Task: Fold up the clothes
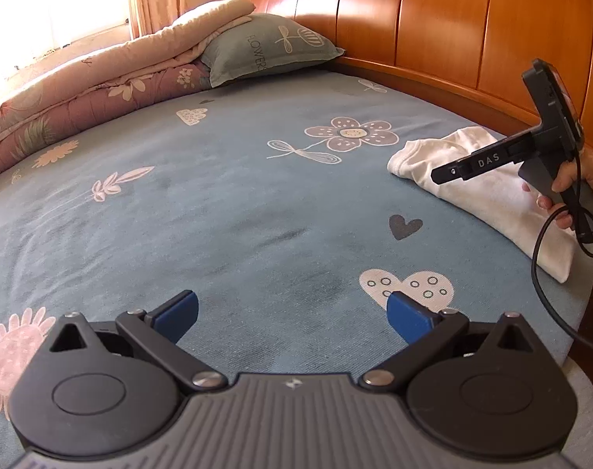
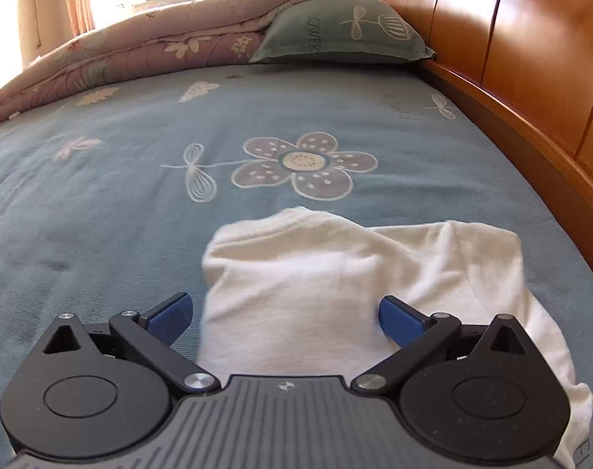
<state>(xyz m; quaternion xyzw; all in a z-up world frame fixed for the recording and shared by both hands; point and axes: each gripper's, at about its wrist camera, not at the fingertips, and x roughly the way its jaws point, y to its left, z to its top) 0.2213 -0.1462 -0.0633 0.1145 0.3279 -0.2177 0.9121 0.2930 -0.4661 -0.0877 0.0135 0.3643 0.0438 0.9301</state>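
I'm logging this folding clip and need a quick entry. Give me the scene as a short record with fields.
surface: bed with blue floral sheet
garment: white shirt, folded, near the wooden headboard
left gripper: open, over bare sheet, holding nothing
right gripper: open, over the shirt, not gripping it
far end: green pillow beside a folded quilt
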